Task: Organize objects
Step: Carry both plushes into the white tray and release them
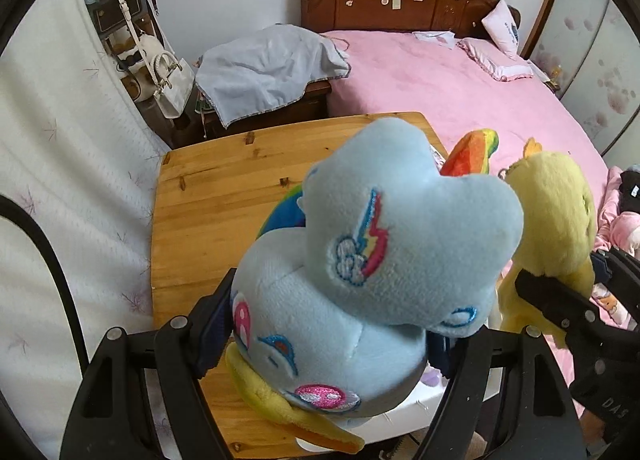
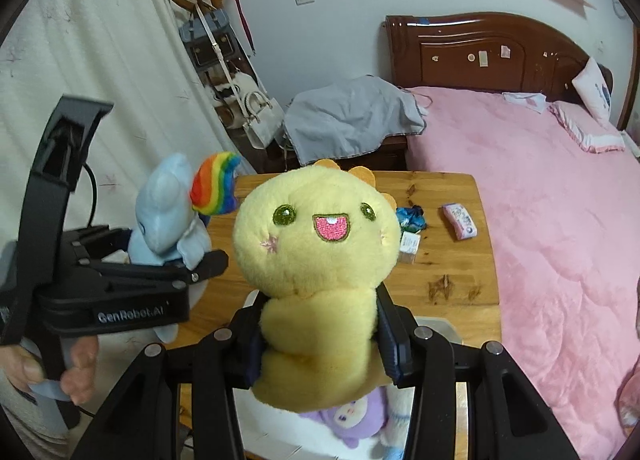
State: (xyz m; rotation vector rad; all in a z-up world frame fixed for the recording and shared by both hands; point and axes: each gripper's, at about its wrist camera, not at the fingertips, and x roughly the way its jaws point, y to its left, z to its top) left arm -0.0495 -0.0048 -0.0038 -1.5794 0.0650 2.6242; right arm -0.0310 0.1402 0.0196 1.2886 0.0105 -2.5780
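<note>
My left gripper is shut on a light blue plush pony with a rainbow mane, held upside down above the wooden table. The pony also shows in the right wrist view, with the left gripper beside it. My right gripper is shut on a yellow plush toy with green eyes and a pink mouth, held above the table. The yellow toy also shows in the left wrist view, with the right gripper on it.
A white bin with a purple plush doll sits below my grippers. A pink tissue pack, a blue wrapper and a small white box lie on the table. A pink bed stands to the right.
</note>
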